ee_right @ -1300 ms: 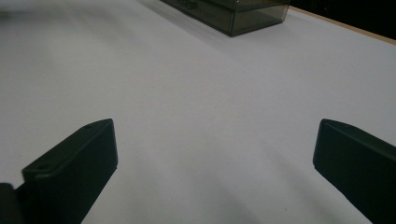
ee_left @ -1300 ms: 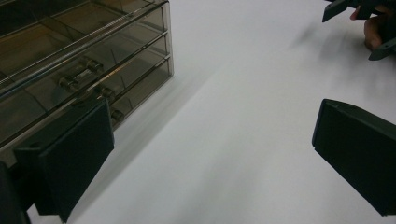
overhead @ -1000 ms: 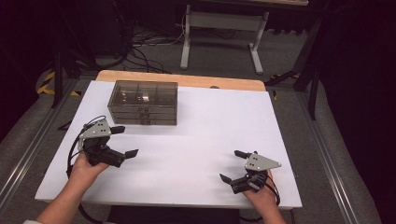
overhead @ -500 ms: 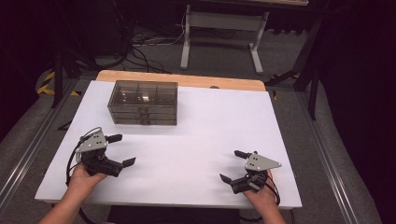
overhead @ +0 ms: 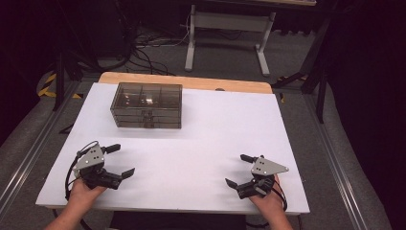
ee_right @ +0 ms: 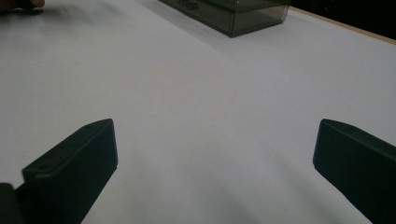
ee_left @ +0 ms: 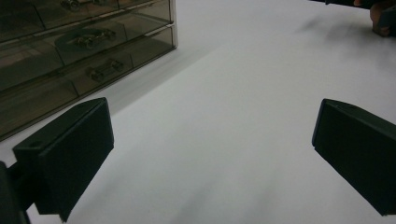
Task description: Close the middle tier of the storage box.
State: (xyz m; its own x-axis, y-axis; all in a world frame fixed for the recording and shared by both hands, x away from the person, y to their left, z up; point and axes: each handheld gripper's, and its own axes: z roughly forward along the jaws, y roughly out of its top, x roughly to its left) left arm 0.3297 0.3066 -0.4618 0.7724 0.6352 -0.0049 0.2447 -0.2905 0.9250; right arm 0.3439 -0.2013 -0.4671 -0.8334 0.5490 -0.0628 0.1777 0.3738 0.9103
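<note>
While both sit well apart from the see-through smoky plastic drawer box [overhead: 146,105], left hand-held gripper [overhead: 118,161] and right hand-held gripper [overhead: 238,169] gape wide, holding nothing.

Tabletop [overhead: 206,143]: white sheet over a wooden board, a strip of wood bare along the far edge. On it: one smoky transparent drawer box [overhead: 146,105], far left, standing square, small metal parts inside.
</note>
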